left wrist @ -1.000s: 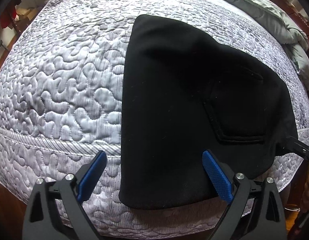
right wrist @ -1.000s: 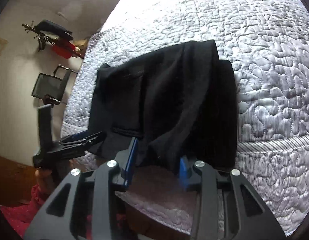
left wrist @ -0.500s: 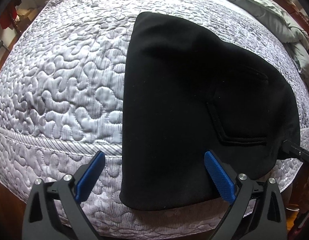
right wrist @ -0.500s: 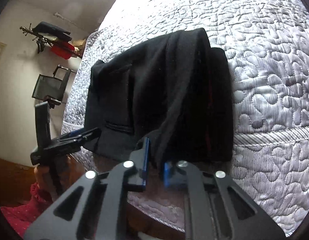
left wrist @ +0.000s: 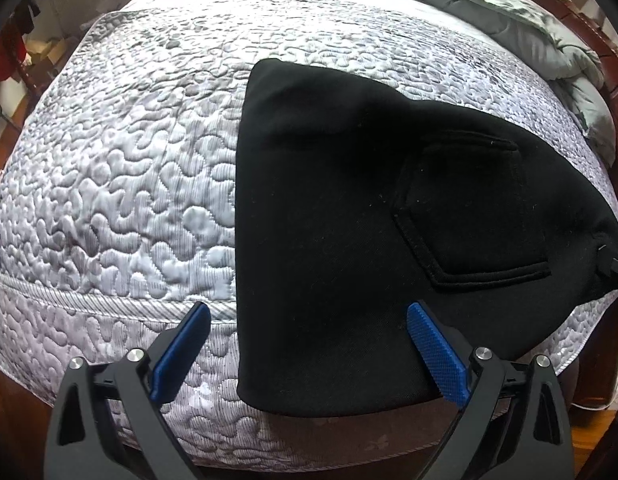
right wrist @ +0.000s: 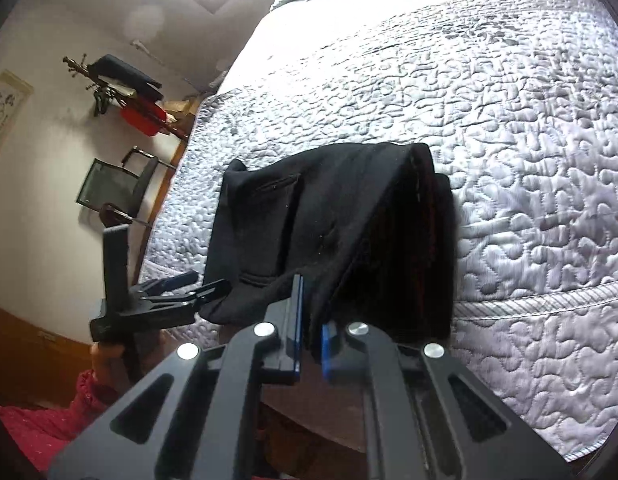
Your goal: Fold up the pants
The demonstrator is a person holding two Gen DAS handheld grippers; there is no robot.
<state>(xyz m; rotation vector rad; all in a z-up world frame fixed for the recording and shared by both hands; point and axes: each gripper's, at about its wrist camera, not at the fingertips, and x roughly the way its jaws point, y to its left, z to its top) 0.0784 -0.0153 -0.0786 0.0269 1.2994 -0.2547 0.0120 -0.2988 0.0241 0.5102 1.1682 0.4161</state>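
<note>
1. My right tool (right wrist: 309,330) is clamped on an upper layer of the black pants (left wrist: 349,240) at their near edge, where they overhang the side of the bed (left wrist: 109,168).
2. My left tool (left wrist: 307,354) is spread wide and grips nothing; its blue pads sit either side of the near hem, with the left one over the quilt and the right one over the cloth.
3. I judge the fold well along: the pants already lie as a compact stack of several layers, back pocket (left wrist: 469,216) facing up.
4. The next move, as I read it, is to carry the pinched layer across and lay it flat, with the left tool pressing the stack so it does not slide off the edge.
5. The cloth looks thick, matte and soft, with a stitched five-sided pocket; the quilt is pale, shiny and puffed in a wavy stitched pattern, so likely slippery.
</note>
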